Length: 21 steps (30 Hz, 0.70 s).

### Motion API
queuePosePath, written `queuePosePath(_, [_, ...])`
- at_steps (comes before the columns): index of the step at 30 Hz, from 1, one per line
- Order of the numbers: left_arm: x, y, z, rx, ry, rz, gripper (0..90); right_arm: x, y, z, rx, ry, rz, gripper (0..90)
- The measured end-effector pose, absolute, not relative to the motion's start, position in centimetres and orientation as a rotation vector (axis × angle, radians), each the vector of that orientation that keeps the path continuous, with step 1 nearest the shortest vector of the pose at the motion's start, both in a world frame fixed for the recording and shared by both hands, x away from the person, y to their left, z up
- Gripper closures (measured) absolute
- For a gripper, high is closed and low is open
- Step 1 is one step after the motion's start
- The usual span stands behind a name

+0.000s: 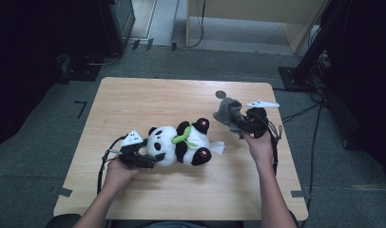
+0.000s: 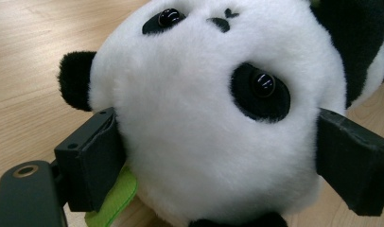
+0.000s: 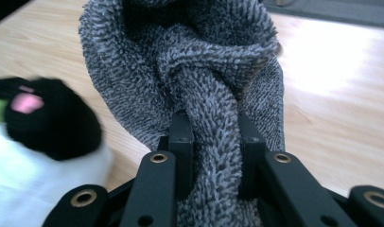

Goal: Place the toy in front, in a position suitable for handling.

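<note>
A black-and-white panda plush point(image 1: 181, 142) with a green collar lies on its back in the middle of the wooden table point(image 1: 134, 99). My left gripper point(image 1: 150, 160) is at its head, and the two jaws press into either side of the white head point(image 2: 204, 118). My left gripper point(image 2: 218, 161) is shut on it. A grey terry cloth point(image 1: 226, 111) hangs bunched at the table's right. My right gripper point(image 1: 242, 122) holds it just above the surface. A twisted fold of the cloth point(image 3: 199, 71) is pinched between the jaws of my right gripper point(image 3: 213, 142). A panda foot point(image 3: 48, 118) shows blurred beside it.
A small grey round mark point(image 1: 220, 94) sits near the table's far edge behind the cloth. A white tag point(image 1: 218, 147) sticks out beside the panda's lower foot. Cables and dark equipment stands point(image 1: 310, 61) lie on the floor to the right.
</note>
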<state>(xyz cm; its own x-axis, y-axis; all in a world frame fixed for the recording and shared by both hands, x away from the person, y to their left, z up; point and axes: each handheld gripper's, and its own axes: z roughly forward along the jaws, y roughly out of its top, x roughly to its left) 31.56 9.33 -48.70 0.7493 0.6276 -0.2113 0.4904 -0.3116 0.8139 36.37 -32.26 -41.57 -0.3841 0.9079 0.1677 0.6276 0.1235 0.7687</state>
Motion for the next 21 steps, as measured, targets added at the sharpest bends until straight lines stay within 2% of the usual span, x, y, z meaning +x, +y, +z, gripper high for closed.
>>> queuePosePath(21, [31.0, 9.1, -48.7, 1.972, 0.858, 0.2, 11.6, 36.1, -23.0, -34.2, 1.137, 2.223, 1.26, 74.8])
